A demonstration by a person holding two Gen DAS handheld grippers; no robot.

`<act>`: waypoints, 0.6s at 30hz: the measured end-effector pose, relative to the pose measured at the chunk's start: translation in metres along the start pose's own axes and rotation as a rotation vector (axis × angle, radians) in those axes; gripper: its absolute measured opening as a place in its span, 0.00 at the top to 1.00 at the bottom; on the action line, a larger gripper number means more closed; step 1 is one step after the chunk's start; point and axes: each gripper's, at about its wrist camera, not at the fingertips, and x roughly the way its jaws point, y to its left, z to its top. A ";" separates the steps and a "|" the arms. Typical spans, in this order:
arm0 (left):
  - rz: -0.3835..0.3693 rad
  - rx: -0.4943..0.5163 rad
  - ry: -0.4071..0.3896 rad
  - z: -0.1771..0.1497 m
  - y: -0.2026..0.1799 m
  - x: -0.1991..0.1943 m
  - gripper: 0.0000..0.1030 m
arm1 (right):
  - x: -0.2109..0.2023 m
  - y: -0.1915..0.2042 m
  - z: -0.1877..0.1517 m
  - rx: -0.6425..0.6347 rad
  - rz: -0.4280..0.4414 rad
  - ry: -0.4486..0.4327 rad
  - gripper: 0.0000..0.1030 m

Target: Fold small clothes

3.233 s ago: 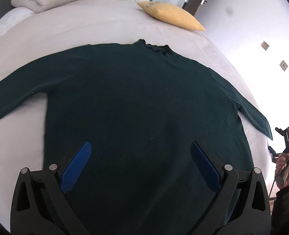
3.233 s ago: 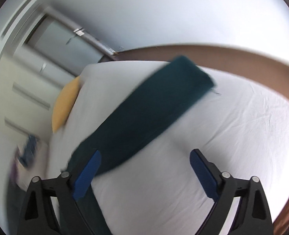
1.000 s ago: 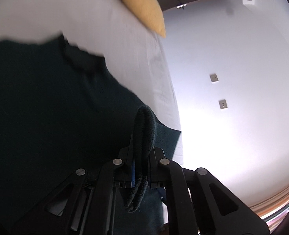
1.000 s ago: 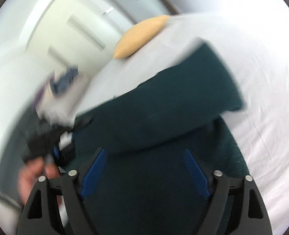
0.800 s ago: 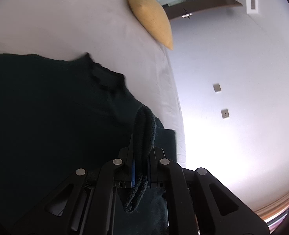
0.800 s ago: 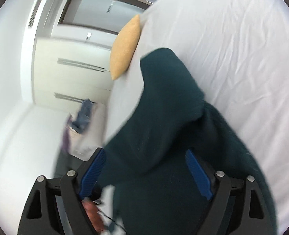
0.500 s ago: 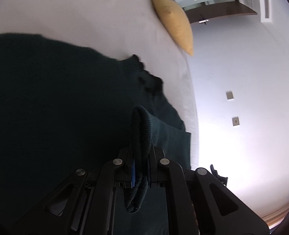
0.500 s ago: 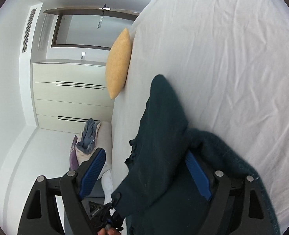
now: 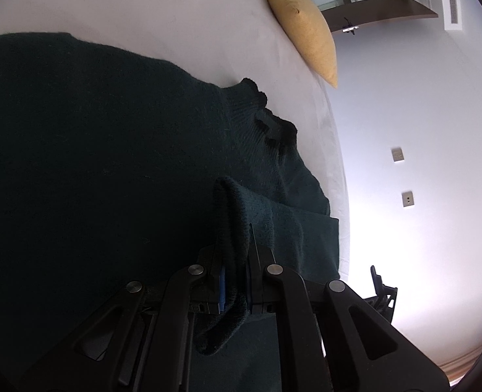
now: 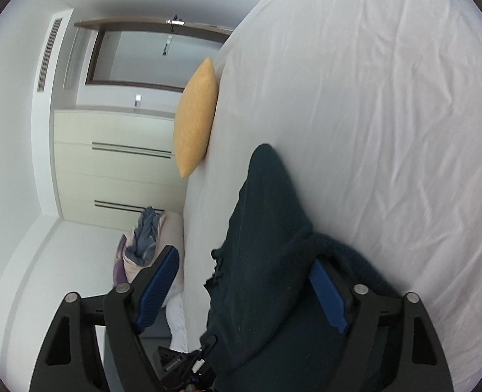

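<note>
Dark green knit fills most of my left view: the sweater [image 9: 93, 170] lies on the white bed [image 9: 142, 9], its ribbed collar [image 9: 263, 121] pointing toward a yellow pillow [image 9: 303, 23] at the far edge.

My left claw [image 9: 234, 281] is clamped on a rolled fold of sleeve fabric [image 9: 232, 215], which bulges up between the 2 closed jaws and drapes down below them. About 3 seconds ago this claw stood wide open over a sweater spread flat with both sleeves out. Over the last second, the collar has slid from upper left toward the centre of this view as I carried the sleeve in over the body.

My right claw [image 10: 244, 290] is open, its jaws having just been closing a little. Sweater cloth [image 10: 267, 228] lies between the blue pads [image 10: 327, 297], but I cannot see them pressing on it.

I judge the 1st sleeve fold is nearly laid and not yet released.
</note>
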 end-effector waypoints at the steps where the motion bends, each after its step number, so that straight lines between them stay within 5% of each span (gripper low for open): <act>1: 0.006 0.000 -0.003 -0.001 0.001 0.001 0.94 | 0.000 0.000 0.000 -0.002 0.003 -0.004 0.23; 10: 0.009 -0.021 0.010 0.005 0.009 -0.009 0.92 | -0.020 0.002 -0.015 -0.044 -0.063 0.017 0.22; 15: 0.232 0.056 -0.055 0.011 -0.016 -0.036 0.90 | -0.047 0.030 -0.009 -0.162 -0.059 0.049 0.21; 18: 0.199 0.165 -0.120 0.002 -0.046 -0.047 0.90 | -0.033 0.050 0.006 -0.251 -0.014 0.114 0.21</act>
